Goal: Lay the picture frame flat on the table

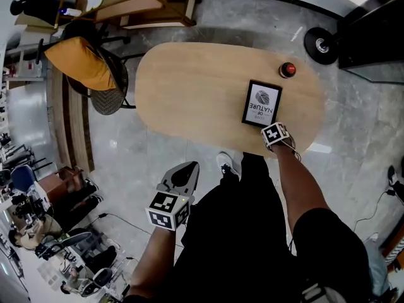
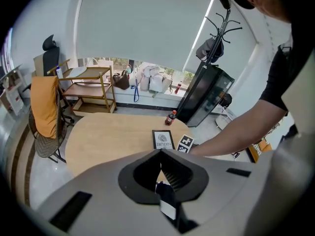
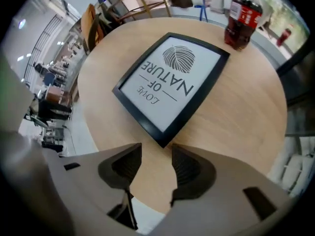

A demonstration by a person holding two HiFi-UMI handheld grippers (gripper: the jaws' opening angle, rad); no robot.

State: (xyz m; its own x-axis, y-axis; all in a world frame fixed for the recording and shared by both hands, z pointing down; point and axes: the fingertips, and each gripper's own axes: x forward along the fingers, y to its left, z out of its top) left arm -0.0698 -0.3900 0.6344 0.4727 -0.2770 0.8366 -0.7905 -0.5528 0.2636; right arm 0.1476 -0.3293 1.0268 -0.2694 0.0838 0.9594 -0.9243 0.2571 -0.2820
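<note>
Black-framed and face up, the picture frame point(image 3: 172, 82) lies flat on the pale wooden table point(image 1: 189, 87), its print reading "LOVE OF NATURE". In the head view it sits toward 3 o'clock on the oval top, with a red-capped cola bottle point(image 1: 288, 69) standing apart from it at its 1 o'clock.

The right gripper point(image 3: 156, 154) is at the frame's 6 o'clock, jaws spread wide with nothing pressed between them. The frame's near corner points into the gap but sits just ahead of the pads. The left gripper point(image 2: 160, 154) has its jaws together on nothing and hangs off the table at about 7 o'clock in the head view.

The laying-down looks done, so the step in hand is most likely a clean release. To do it well, draw the right gripper straight back toward 6 o'clock with the jaws wide. A sideways sweep could catch the corner and skew or lift the frame. The bottle is on the far side, so it should be safe.
</note>
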